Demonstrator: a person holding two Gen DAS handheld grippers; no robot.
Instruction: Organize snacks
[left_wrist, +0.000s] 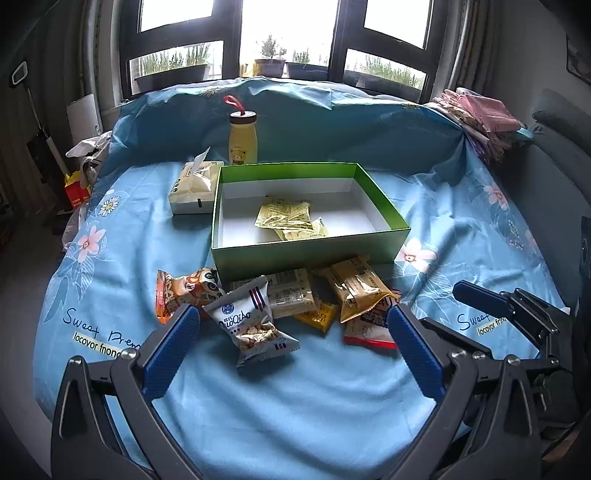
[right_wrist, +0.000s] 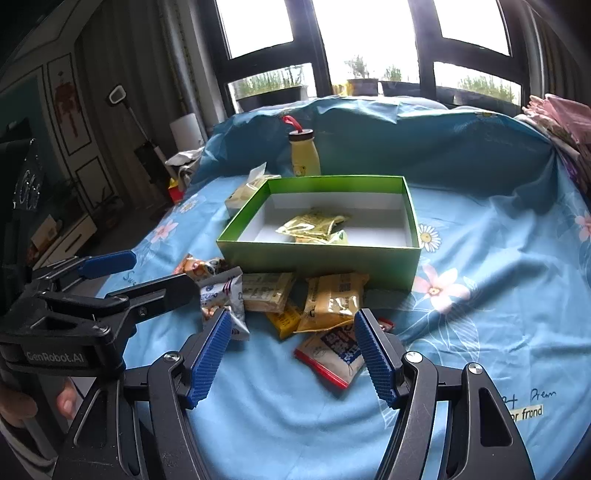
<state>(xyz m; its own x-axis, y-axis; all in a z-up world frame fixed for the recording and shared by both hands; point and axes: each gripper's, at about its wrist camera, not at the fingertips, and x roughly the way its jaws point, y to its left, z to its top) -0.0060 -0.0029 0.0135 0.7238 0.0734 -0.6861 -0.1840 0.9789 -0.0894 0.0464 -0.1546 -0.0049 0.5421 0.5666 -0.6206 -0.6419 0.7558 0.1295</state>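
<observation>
My left gripper (left_wrist: 291, 328) has its jaws wide over the silver-blue nut packet (left_wrist: 255, 325); my right gripper (right_wrist: 291, 347) gapes too, empty. Only some yellow foil sachets (left_wrist: 290, 218) are in the green cardboard box (left_wrist: 310, 253), the rest still piled out front.

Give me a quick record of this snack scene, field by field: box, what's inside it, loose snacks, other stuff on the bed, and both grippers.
box: green box, open, on the blue sheet
inside box: yellow packets only
loose snacks: pile in front of the box, including a peanut bag, orange bag, tan bag, red-edged packet
behind box: yellow bottle, tissue pack
left gripper: open, empty, around the peanut bag
right gripper: open, empty, over the red-edged packet
</observation>
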